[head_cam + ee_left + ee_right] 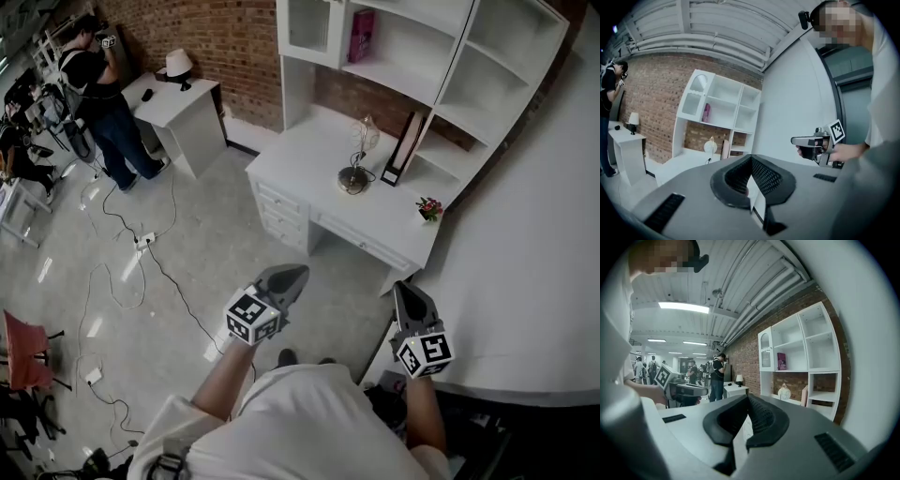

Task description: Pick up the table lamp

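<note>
The table lamp [357, 156], with a pale globe shade and a round metal base, stands on the white desk [309, 155] under the shelf unit. It also shows small and far off in the left gripper view [710, 146] and the right gripper view [784, 392]. My left gripper [292, 275] is held over the floor, well short of the desk's front, shut and empty. My right gripper [405, 291] hangs near the desk's right corner, also shut with nothing in it. Each gripper's own view shows its jaws [751, 159] [749, 398] pressed together.
A pink book [361, 36] stands on the shelf. A leaning frame [405, 148] and a small flower pot [429, 209] share the desk with the lamp. At the back left a person [98, 94] stands by a small white table [192, 108] with another lamp [178, 66]. Cables [141, 239] cross the floor.
</note>
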A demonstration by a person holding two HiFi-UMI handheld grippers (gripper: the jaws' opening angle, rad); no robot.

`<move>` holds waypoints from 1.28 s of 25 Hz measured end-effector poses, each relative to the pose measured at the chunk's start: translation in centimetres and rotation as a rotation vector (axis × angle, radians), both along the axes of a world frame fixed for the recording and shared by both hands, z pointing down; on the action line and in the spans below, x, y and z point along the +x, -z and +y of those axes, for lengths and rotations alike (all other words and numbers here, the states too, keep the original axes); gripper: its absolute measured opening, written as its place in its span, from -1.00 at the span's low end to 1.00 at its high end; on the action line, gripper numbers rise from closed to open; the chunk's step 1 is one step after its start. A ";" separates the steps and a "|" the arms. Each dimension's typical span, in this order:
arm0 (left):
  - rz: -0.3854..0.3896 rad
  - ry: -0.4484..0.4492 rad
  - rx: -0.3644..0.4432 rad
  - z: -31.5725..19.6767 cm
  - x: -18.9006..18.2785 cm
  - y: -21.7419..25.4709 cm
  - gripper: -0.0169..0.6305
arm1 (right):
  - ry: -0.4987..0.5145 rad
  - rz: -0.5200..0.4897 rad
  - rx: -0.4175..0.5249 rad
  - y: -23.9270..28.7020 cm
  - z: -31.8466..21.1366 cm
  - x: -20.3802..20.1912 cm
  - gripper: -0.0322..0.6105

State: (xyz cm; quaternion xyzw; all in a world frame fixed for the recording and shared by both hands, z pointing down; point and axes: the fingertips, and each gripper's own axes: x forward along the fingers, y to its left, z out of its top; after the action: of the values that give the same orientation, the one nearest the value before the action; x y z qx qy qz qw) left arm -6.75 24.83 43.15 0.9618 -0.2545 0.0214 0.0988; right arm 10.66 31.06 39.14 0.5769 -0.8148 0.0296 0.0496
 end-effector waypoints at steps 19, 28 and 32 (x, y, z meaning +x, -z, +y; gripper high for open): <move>0.018 0.015 -0.026 -0.8 -0.4 -0.8 -0.87 | 0.003 -0.008 -0.022 -1.1 -1.4 -1.0 -0.80; 0.044 0.030 -0.046 -1.2 -1.0 -1.0 -0.72 | 0.013 -0.005 -0.029 -1.3 -1.8 -1.5 -0.64; 0.048 0.033 -0.045 -1.4 -1.5 -0.9 -0.64 | 0.013 0.004 -0.030 -1.1 -1.9 -1.9 -0.58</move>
State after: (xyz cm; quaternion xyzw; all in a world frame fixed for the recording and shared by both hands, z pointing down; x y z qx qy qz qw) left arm -8.23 23.47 44.06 0.9553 -0.2672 0.0022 0.1269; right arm 8.72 29.19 40.28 0.5710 -0.8178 0.0406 0.0600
